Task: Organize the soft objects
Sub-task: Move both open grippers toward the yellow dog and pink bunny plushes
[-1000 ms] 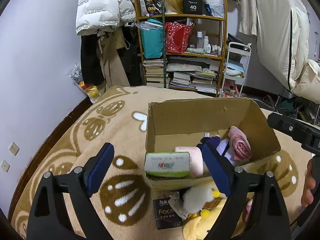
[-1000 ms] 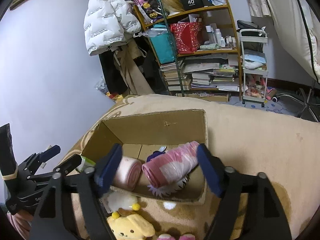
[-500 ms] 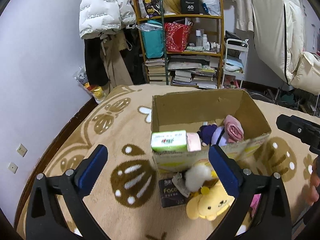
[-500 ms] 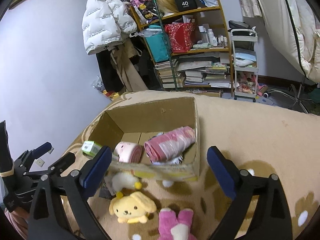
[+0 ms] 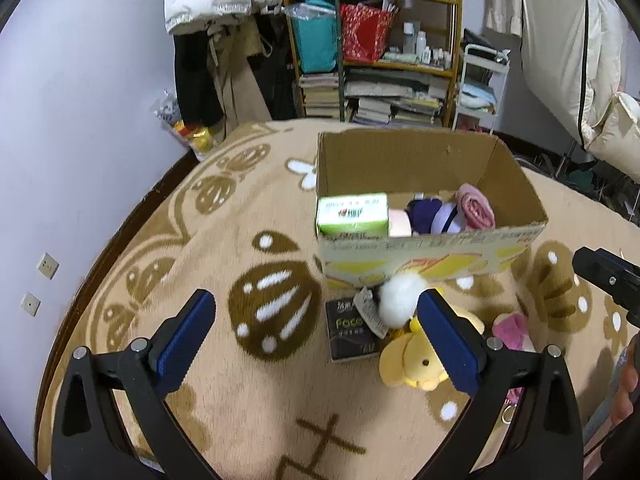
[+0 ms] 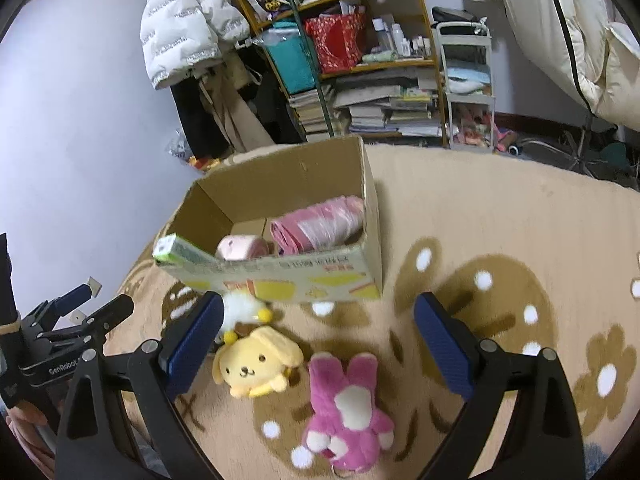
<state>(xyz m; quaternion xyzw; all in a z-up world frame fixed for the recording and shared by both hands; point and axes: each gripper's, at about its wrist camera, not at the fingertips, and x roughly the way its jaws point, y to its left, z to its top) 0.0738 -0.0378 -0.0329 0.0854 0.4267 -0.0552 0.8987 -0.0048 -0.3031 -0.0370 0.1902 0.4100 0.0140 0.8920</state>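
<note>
both tools pulled back from one cardboard box [image 6: 280,276], jaws wide, empty, two plush toys on rug

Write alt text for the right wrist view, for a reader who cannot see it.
Open, empty right tongs hover over a beige patterned rug, above a yellow plush dog and a pink plush bunny. Behind them stands an open cardboard box holding a pink roll and a pink bundle, with a green tissue pack on its corner.
</note>
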